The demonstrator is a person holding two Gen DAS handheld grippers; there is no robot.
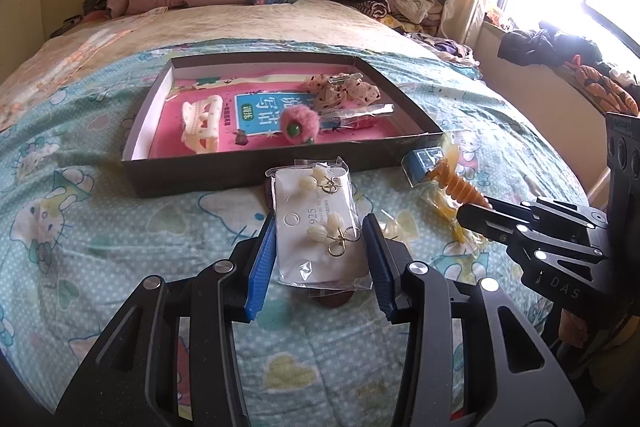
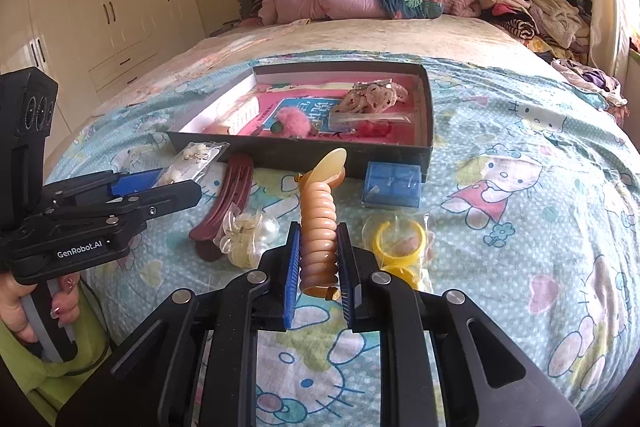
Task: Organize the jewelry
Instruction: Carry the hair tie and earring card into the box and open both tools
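My left tongs (image 1: 320, 247) grip the clear-bagged white earring card (image 1: 316, 227); my right tongs (image 2: 318, 259) grip the amber spiral hair clip (image 2: 320, 223). I keep both level over the far shallow black cardboard tray (image 1: 192, 173), releasing low.

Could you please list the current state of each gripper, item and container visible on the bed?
Left gripper: shut on bagged white earring card, lifted.
Right gripper: shut on amber spiral hair clip, lifted.
Dark shallow cardboard box: open, holding hair accessories.
Blue plastic case: closed, on bedspread beside box.
Maroon hair clip: lying on bedspread.
Yellow rings in bag: lying on bedspread.
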